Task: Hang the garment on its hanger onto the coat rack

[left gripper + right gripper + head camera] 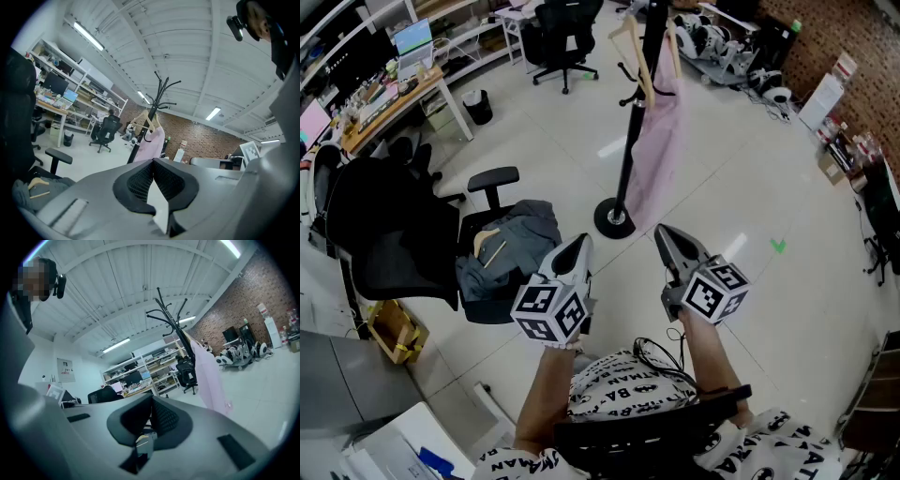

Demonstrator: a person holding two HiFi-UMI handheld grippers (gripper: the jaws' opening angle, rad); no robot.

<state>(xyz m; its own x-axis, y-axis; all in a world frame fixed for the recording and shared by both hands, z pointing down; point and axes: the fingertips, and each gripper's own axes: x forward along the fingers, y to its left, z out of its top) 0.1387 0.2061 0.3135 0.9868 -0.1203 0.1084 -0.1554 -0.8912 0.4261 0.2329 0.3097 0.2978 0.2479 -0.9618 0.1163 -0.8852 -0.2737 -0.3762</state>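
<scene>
The pink garment (661, 141) hangs on its wooden hanger (643, 66) from the black coat rack (628, 159). Nearer the person, the left hand-held gripper (581, 244) and right hand-held gripper (666, 234) are side by side, both closed on nothing.

A pale pink garment (661, 141) hangs on a light wooden hanger (639, 56) from the upper part of a black coat rack (628, 159), draping down just beside the pole. The rack is a slim upright pole on a round base on the floor (750, 187), with curved hooks branching at its top. Well apart from it, a grey garment (520, 234) lies crumpled on the seat of a black office chair (394, 244), with a second wooden hanger (490, 248) resting on it.
</scene>
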